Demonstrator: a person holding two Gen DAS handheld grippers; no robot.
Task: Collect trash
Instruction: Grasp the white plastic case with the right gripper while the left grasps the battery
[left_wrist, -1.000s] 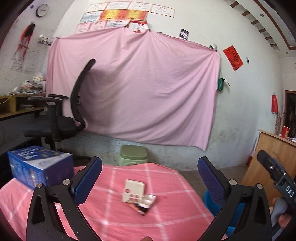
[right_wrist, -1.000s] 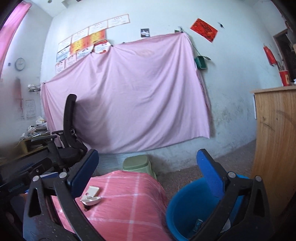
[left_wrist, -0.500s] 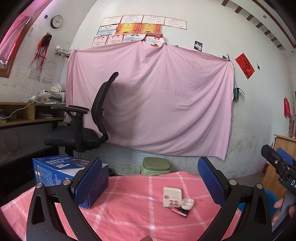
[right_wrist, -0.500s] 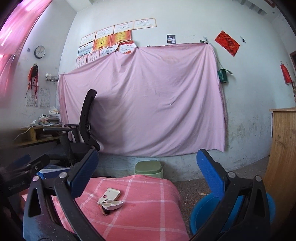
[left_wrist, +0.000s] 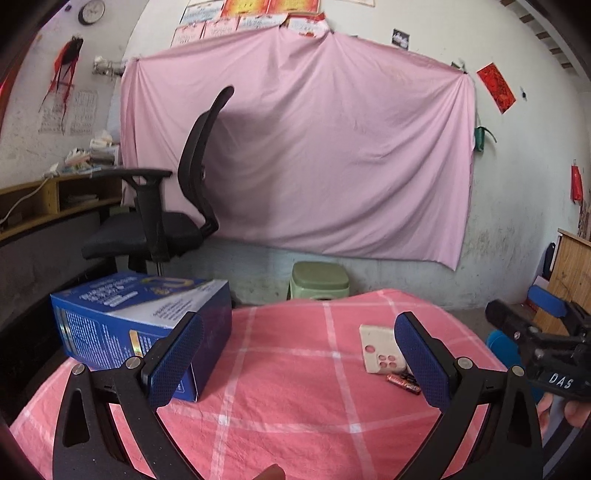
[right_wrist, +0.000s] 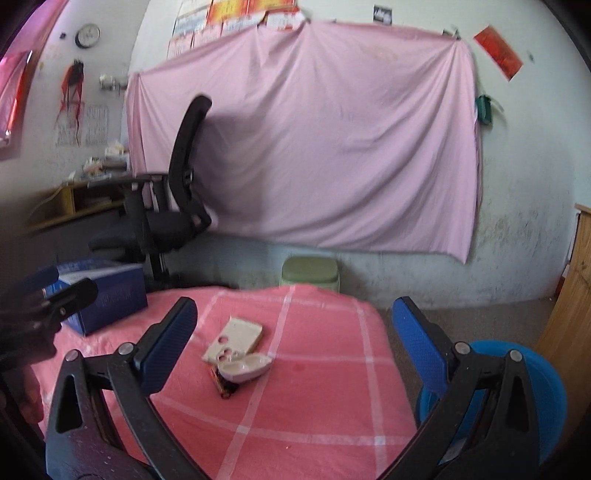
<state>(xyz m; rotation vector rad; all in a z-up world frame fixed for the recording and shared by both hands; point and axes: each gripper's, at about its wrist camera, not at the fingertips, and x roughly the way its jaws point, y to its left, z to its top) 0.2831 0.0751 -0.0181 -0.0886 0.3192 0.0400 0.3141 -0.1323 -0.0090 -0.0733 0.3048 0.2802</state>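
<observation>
With both the left gripper (left_wrist: 295, 354) and right gripper (right_wrist: 291, 347) gaping empty, drop the right one squarely over the white shell (right_wrist: 244, 365) on the desk (right_wrist: 317, 398) — pinch low, then carry it to the blue bin (right_wrist: 546, 387).

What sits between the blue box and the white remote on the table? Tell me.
Only bare pink checked cloth lies between the blue box and the white remote, shown in the left wrist view.

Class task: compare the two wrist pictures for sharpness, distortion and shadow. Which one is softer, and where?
Left wrist view: crisp; fisheye bends the blue cardboard box and walls near the edges. Right wrist view: softer overall, with the left tool at its left edge smeared and dim. Both views: the black office chair casts a dark shadow on the pink hanging sheet.
</observation>
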